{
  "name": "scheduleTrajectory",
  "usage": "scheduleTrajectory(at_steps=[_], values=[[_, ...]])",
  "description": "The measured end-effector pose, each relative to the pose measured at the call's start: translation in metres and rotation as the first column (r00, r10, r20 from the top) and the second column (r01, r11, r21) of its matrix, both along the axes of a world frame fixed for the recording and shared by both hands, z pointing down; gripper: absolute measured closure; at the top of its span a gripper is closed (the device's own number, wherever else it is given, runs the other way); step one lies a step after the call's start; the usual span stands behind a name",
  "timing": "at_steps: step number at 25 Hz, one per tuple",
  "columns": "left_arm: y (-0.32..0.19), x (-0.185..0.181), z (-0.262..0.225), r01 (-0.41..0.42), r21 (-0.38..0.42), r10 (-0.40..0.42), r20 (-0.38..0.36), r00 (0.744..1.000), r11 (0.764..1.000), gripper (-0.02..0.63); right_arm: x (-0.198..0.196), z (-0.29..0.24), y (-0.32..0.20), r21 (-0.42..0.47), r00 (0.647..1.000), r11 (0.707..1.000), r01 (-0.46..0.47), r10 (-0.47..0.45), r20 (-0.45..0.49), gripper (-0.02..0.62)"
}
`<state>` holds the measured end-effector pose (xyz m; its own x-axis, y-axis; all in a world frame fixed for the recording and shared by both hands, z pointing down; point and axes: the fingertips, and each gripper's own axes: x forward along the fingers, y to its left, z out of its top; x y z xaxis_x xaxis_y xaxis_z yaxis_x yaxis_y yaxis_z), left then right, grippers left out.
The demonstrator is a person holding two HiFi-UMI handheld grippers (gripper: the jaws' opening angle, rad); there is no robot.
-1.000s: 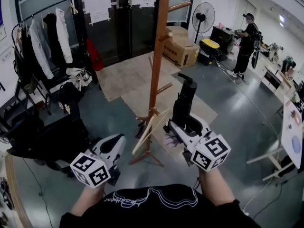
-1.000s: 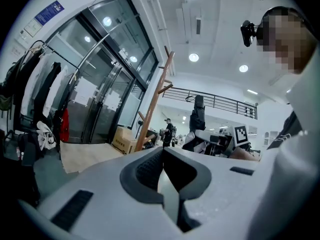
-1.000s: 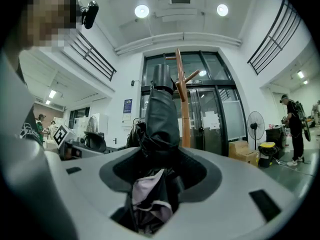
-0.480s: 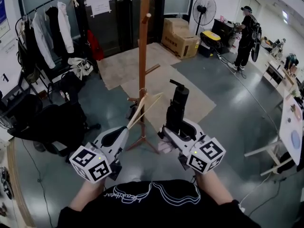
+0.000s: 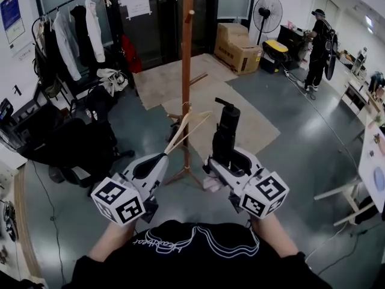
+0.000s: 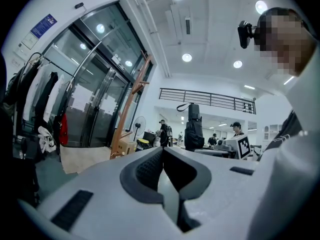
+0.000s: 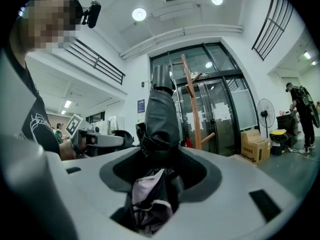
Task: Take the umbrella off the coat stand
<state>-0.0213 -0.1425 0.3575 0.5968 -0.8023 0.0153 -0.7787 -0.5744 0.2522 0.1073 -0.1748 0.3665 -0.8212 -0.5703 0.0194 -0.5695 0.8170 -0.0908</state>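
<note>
Box [image 5: 237, 46], brown cardboard, upper right of head view, flaps shut, contents not visible; yellow-lidded bin [image 5: 269, 52] just right of it, also closed. Umbrella [image 5: 225, 132] black, folded into a short thick roll, upright at frame centre, round cap on top; a bit of pale lilac fabric shows low down at the grip in the right gripper view. It is clear of the stand [image 5: 187, 71], just right of the pole, not touching it. Right gripper [image 5: 230, 161] has its jaws pinching the umbrella's lower part. Left gripper [image 5: 161, 159], lower left of centre, jaws pressed together, nothing in them; left gripper view confirms. Stand is a tall wooden pole with pegs near the top edge and splayed feet; pale slats [image 5: 187, 127] lean tilted against its lower part, between the two grippers. Rack [image 5: 72, 26] with hanging clothes at upper left, dark chair [image 5: 78, 152] below it. Fan [image 5: 267, 11] and a person [image 5: 317, 47] at upper right, well apart from the stand. Tan mat [image 5: 255, 125] on the grey floor behind the umbrella.
</note>
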Motion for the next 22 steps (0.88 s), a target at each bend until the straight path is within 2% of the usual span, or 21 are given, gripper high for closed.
scheduleTrajectory(at_steps=[22], values=[[0.0073, 0.0047, 0.0044, 0.011, -0.025, -0.011, -0.001, 1.000, 1.000, 0.601, -0.0006, 0.0068, 0.0041, -0.030, 1.000, 0.999, 0.024, -0.024, -0.008, 0.373]])
